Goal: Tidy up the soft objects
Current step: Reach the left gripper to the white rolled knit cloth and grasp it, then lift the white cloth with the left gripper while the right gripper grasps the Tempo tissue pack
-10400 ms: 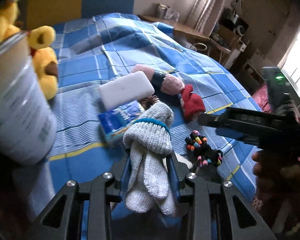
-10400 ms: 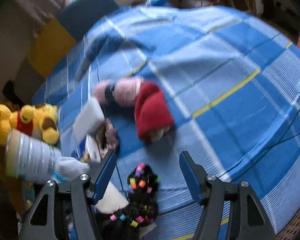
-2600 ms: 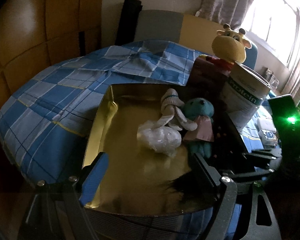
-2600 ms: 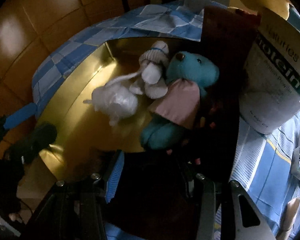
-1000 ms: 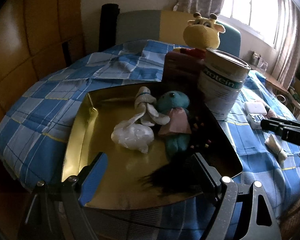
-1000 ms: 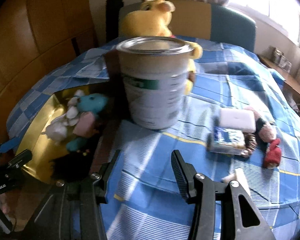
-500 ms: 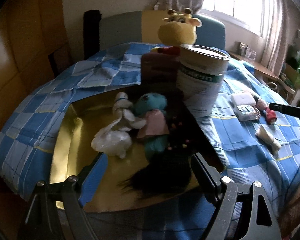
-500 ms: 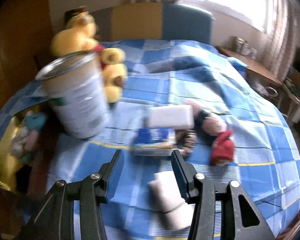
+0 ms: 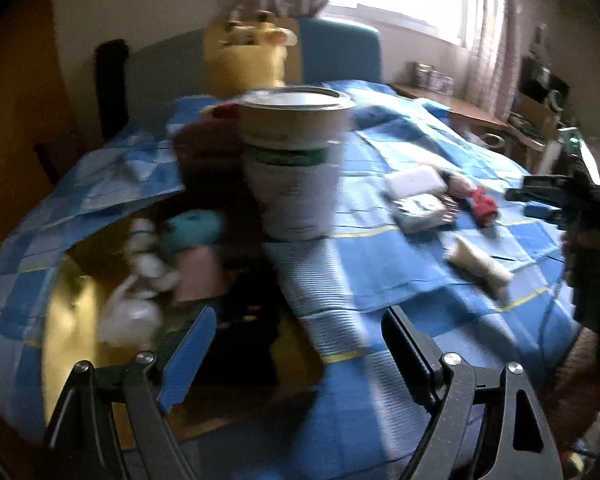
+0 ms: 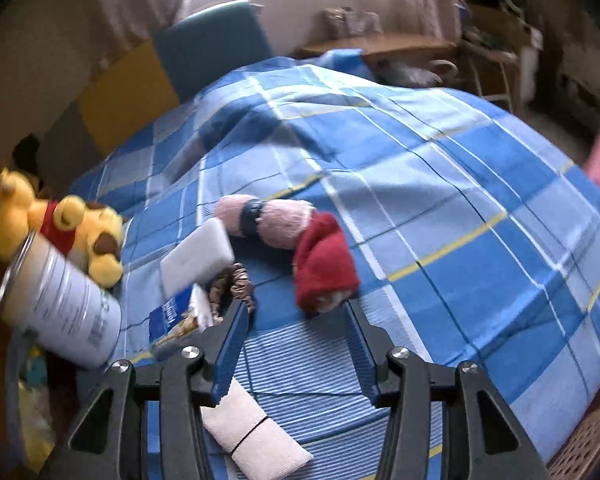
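Several soft toys lie in gold tray (image 9: 66, 300); red sock (image 10: 324, 258), at 12 o'clock of empty part-open right gripper (image 10: 296, 350), remains; left gripper (image 9: 296, 350) wide, empty.

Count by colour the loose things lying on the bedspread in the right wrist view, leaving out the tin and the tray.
White: 2, box and rolled cloth
Pink: 1, roll
Red: 1, bundle
Yellow: 1, plush toy
Brown: 1, scrunchie
Blue: 1, packet
Total: 7
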{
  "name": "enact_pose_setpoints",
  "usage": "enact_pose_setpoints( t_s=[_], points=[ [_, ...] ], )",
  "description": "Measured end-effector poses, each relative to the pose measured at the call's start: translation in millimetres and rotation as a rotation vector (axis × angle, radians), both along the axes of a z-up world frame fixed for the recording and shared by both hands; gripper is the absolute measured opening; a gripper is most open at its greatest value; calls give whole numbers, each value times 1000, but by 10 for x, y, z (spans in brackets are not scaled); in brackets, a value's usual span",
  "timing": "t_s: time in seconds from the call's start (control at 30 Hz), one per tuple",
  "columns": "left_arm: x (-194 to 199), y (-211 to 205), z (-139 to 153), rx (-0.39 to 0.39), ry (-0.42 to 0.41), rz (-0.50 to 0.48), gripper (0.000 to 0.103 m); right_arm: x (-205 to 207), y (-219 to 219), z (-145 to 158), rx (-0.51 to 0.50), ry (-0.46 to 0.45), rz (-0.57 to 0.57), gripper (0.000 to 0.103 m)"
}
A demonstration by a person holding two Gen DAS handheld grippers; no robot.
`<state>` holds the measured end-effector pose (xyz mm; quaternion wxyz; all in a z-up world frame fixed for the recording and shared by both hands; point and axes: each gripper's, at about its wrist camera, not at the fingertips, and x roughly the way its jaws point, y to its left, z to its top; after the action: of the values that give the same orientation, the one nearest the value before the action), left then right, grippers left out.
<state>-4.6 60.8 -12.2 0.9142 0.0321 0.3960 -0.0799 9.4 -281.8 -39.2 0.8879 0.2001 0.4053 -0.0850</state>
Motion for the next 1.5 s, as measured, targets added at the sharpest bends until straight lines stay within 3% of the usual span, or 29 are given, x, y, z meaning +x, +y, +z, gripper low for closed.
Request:
enact_pose_setpoints(
  t_s=[0.2,0.33,0.47,0.6,0.77,0.93,1.03,1.13,1.3,1.5],
  points=[
    [176,-471,-96,-55,88,-131,82,-39,-188,-38,74,-3,-80,49],
    [392,-823,-179,-146,176,-203,74,-88,-293,-58,128,-13,-116,49],
    [621,-1263,-326,-197,263,-261,59,-112,-375,-84,169,-16,-140,49],
    [809,-1634,-499,-225,342,-274,58,-141,-435,-99,201,-23,-161,49],
    [981,-2000,-684,-195,377,-253,75,-174,-514,-99,232,-43,-182,49],
    [1117,-2204,-891,-168,402,-227,78,-165,-539,-120,267,-46,-174,49],
    [1079,-2247,-912,-146,345,-274,63,-159,-542,-134,277,-44,-170,49],
    [1018,-2171,-886,-174,323,-343,48,-154,-551,-154,288,-39,-169,49],
    [872,-1789,-792,-206,290,-359,46,-163,-571,-175,304,-36,-174,49],
    [699,-1073,-853,-262,295,-256,46,-130,-512,-182,292,-25,-143,49]
  ],
)
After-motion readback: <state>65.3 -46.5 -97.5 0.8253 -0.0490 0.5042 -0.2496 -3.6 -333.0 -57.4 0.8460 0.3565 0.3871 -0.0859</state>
